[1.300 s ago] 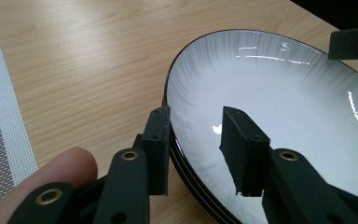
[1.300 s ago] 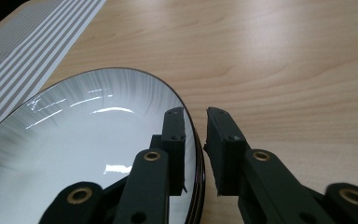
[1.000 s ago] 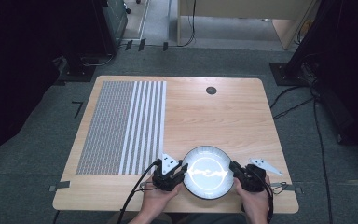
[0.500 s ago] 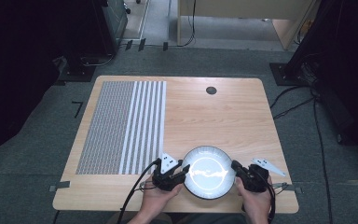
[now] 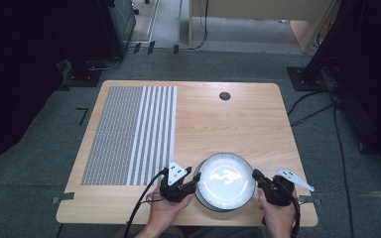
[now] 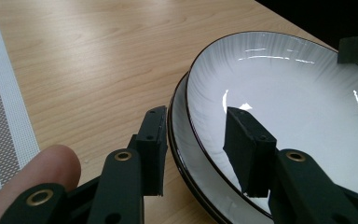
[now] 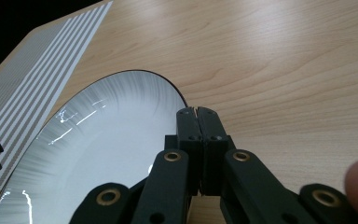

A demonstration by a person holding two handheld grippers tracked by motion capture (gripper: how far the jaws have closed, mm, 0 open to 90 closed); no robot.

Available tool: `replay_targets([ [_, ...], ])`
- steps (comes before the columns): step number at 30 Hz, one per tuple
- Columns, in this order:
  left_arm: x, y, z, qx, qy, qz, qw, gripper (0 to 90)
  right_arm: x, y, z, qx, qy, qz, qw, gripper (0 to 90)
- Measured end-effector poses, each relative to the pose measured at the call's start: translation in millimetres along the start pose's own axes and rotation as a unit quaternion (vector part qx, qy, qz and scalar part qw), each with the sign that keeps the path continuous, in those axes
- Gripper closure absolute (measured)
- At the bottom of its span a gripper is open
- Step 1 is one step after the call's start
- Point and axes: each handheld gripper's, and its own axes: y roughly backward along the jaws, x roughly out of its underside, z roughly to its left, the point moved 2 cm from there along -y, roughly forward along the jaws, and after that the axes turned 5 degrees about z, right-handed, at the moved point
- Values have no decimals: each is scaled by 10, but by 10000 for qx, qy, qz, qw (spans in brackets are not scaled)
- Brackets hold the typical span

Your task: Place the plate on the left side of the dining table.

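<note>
From the high view I am looking down on a light wooden table [image 5: 228, 124] with a grey woven placemat [image 5: 129, 134] lying along its left part, white stripes running down the mat's right side, and a small dark round grommet [image 5: 224, 95] sitting near the far edge. A white plate [image 5: 226, 181] with a dark rim is sitting near the front edge, between my two tools. I am holding the left gripper [image 5: 193, 179] in my left hand [image 5: 164, 212] at the plate's left rim, and the right gripper [image 5: 256, 175] in my right hand [image 5: 279, 218] at its right rim, with a dark cable [image 5: 141, 206] trailing off the left one. In the left gripper view I am seeing two stacked plates, the upper plate [image 6: 298, 107] tilted with its near edge lifted off the lower plate [image 6: 191, 158]; my left gripper [image 6: 193, 147] is standing with jaws apart, one outside both rims and the other over the upper plate's bowl, neither pad clearly pressing. A fingertip [image 6: 32, 172] is showing at lower left beside the placemat [image 6: 0, 121]. In the right gripper view my right gripper [image 7: 198, 112] is pinched together at the plate's [image 7: 98, 154] dark rim, though I cannot tell whether the rim is actually caught between the pads.
</note>
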Motion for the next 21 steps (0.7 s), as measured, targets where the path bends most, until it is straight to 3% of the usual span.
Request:
replay_targets([
  [8, 35, -122, -110, 145, -223, 205, 9994, 637, 29, 91, -2, 82, 19, -74, 9999, 900],
  [16, 42, -256, -117, 171, -130, 507, 9985, 633, 77, 146, 21, 242, 99, -194, 9995, 899],
  [21, 43, -284, -113, 147, -90, 537, 9984, 641, 104, 143, 38, 292, 164, -160, 9993, 866],
])
